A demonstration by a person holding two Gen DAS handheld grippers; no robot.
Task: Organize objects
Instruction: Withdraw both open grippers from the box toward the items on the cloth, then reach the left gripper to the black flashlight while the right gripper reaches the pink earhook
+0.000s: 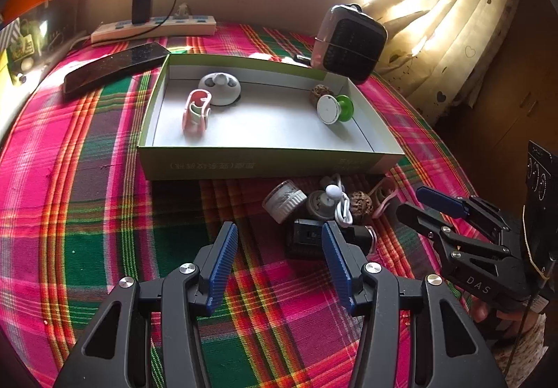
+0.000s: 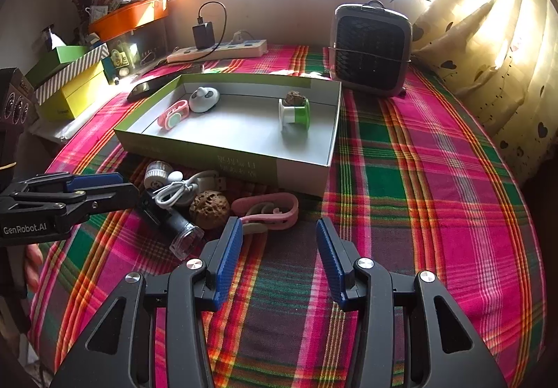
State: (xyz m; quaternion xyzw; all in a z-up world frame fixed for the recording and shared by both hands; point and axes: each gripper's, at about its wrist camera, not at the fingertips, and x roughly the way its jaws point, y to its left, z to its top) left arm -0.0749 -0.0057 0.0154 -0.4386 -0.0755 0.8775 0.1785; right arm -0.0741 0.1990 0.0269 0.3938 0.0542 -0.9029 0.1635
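Observation:
A shallow green box point(image 1: 244, 163) point(image 2: 195, 152) on the plaid cloth holds a grey round gadget point(image 1: 220, 88), a pink clip point(image 1: 196, 113), a walnut point(image 1: 320, 90) and a white-green spool point(image 1: 335, 108) point(image 2: 294, 114). In front of it lies a pile: a small jar point(image 1: 284, 201), a white cable point(image 1: 341, 205) point(image 2: 176, 192), a walnut point(image 1: 361, 203) point(image 2: 209, 208), a black cylinder point(image 1: 310, 241) point(image 2: 171, 220) and a pink strap point(image 2: 268, 210). My left gripper point(image 1: 279, 241) is open just before the pile. My right gripper point(image 2: 279, 234) is open, empty, near the pink strap.
A small heater point(image 1: 348, 43) point(image 2: 371, 48) stands behind the box at the right. A dark phone point(image 1: 115, 69) and a power strip point(image 1: 153, 29) with a charger lie at the back left. Stacked boxes point(image 2: 69, 81) sit at the far left. Curtains point(image 2: 488, 39) hang at the right.

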